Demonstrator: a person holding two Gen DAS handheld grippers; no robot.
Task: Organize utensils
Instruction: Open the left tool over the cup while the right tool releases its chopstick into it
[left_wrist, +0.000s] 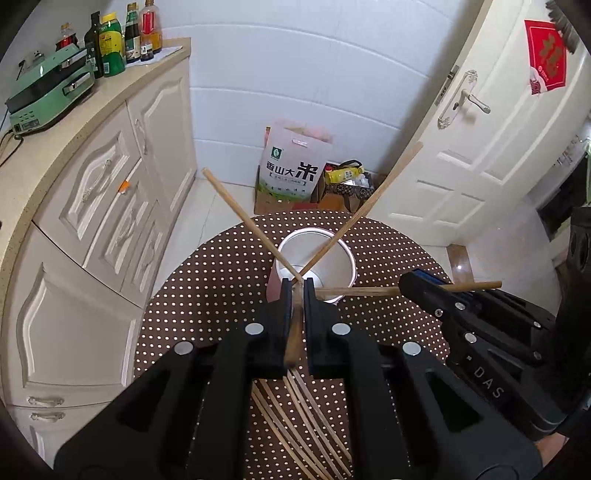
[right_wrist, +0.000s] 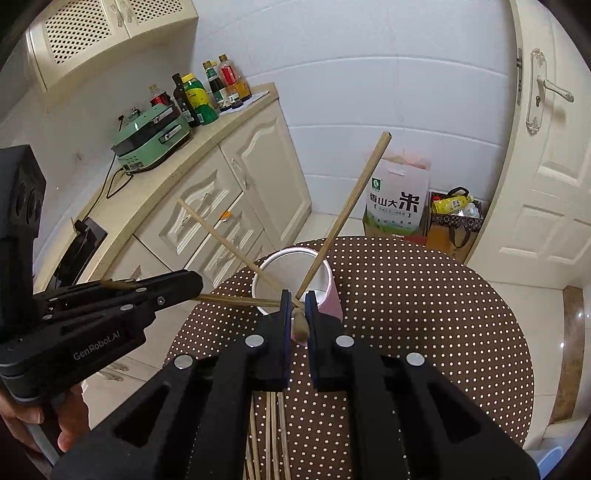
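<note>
Left wrist view: my left gripper (left_wrist: 298, 286) is clamping one chopstick (left_wrist: 294, 332) at the near rim of the pink cup (left_wrist: 316, 258). Two chopsticks are leaning inside, toward 10 and 1 o'clock.

Right wrist view: my right gripper (right_wrist: 297, 300) is pinching another chopstick (right_wrist: 301, 321) over the cup (right_wrist: 295, 273); loose chopsticks (right_wrist: 273, 424) are lying at 6 o'clock on the dotted table (right_wrist: 424, 314).
</note>
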